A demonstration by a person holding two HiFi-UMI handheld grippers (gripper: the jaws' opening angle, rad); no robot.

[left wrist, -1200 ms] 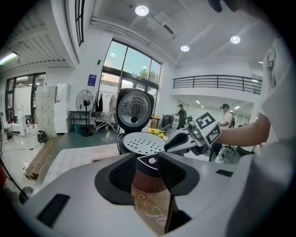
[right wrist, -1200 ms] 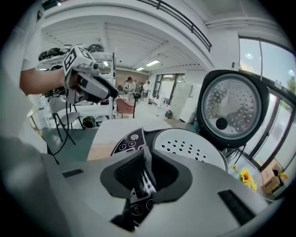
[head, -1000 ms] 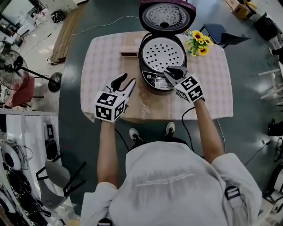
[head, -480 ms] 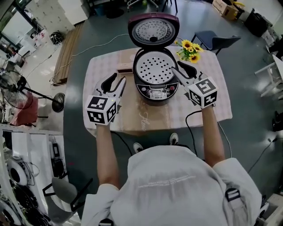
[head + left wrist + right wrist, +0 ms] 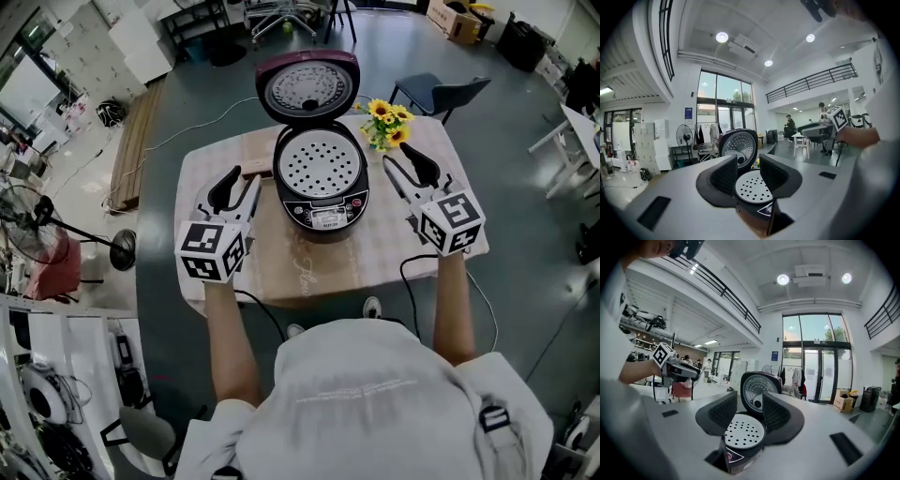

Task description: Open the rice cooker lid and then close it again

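Both grippers have risen and drawn away from the rice cooker (image 5: 320, 192). The right gripper (image 5: 398, 157), which a second ago sat at the cooker's front rim, now hangs off to the right of it, near the sunflowers (image 5: 385, 121). Its jaws have just been opening and now stand well apart, with nothing between them; its own view only looks through the gap at the cooker beyond. The left gripper (image 5: 244, 178) hovers on the cooker's other side, its jaws likewise spread and empty.

The cooker stands mid-counter (image 5: 412, 253) on the checked cloth, with its lid (image 5: 307, 86) swung fully up and back, so the perforated steamer plate (image 5: 319, 161) lies exposed. The opening half looks done. Holding both grippers clear and raised probably leaves the lid free to stand, and puts either one in place to reach over the upright lid and press it down to close it.
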